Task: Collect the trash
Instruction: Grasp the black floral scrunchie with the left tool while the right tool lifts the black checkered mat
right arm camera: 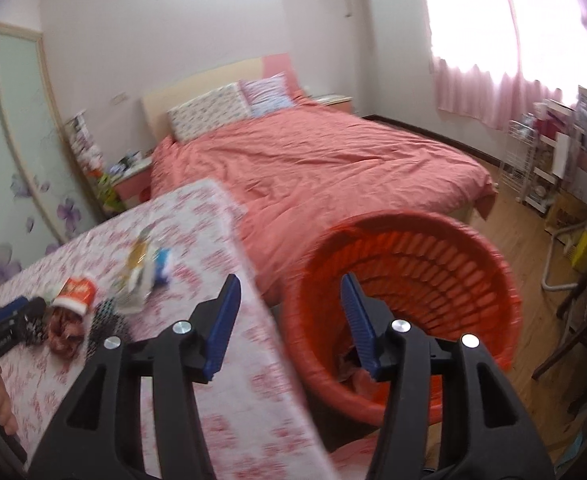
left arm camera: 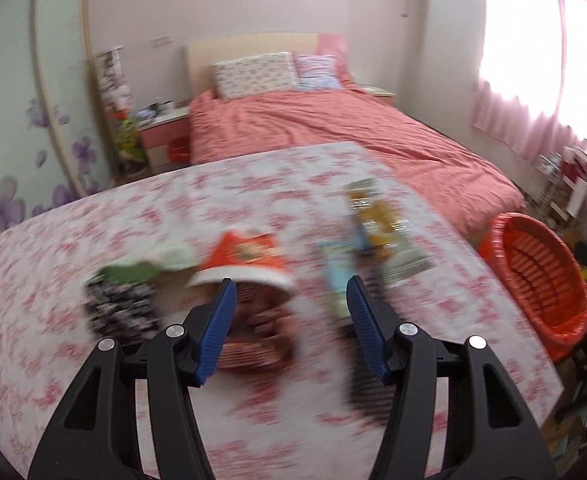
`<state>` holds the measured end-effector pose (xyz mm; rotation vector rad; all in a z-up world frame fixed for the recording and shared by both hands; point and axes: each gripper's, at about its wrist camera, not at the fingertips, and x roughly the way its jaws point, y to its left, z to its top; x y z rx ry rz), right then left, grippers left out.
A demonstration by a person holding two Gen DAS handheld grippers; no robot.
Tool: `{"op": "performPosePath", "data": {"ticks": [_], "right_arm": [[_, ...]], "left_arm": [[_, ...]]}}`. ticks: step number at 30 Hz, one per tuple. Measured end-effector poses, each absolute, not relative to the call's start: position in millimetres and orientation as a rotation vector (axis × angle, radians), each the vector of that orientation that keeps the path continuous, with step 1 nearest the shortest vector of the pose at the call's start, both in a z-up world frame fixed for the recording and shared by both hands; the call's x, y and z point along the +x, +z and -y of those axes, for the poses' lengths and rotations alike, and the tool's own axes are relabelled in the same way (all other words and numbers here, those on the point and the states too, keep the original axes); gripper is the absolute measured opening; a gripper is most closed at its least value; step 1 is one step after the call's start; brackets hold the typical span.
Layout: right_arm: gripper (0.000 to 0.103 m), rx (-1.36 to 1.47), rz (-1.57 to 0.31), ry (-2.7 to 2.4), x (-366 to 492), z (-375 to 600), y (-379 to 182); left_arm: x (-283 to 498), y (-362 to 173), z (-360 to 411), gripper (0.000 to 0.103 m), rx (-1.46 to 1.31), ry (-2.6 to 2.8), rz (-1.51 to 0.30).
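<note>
Above the tabletop (left arm camera: 93, 248), left gripper (left arm camera: 291, 300) jaws spread, empty, over a wrapper (left arm camera: 249, 256); beyond its right edge, right gripper (right arm camera: 291, 300) jaws spread, empty, over the basket (right arm camera: 473, 248).

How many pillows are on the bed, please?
2. A floral pillow lies at the head of the bed, toward the left side, and a striped pillow lies right beside it on the right. Others may be hidden behind them.
</note>
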<state>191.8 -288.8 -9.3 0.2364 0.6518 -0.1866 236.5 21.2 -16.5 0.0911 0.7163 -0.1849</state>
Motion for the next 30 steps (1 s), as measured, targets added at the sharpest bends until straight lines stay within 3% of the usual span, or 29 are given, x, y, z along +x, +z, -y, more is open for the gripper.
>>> {"op": "performPosePath", "data": {"ticks": [12,16,18,21,22,23,24,30], "right_arm": [[0.053,0.116,-0.806,0.068,243,138,-59],[0.068,0.07,-0.827,0.11,255,104,-69],[0.069,0.033,-0.856,0.111,261,92,-77],[0.053,0.041,-0.901,0.104,262,94,-85],[0.033,0.05,-0.893,0.104,258,96,-84],[0.026,0.053,-0.895,0.11,257,99,-84],[0.012,0.062,-0.901,0.123,255,103,-83],[0.01,0.117,-0.87,0.103,245,121,-71]], "left_arm": [[258,-44,-146,0.059,-0.063,0.017,-0.782],[255,-49,-158,0.063,-0.079,0.022,-0.781],[255,-51,-161,0.064,-0.082,0.017,-0.783],[255,-54,-164,0.066,-0.084,0.008,-0.784],[255,-54,-163,0.069,-0.086,0.006,-0.783],[256,-55,-163,0.071,-0.088,0.004,-0.782],[258,-55,-164,0.071,-0.092,0.001,-0.781],[268,-62,-158,0.073,-0.119,-0.012,-0.81]]}}
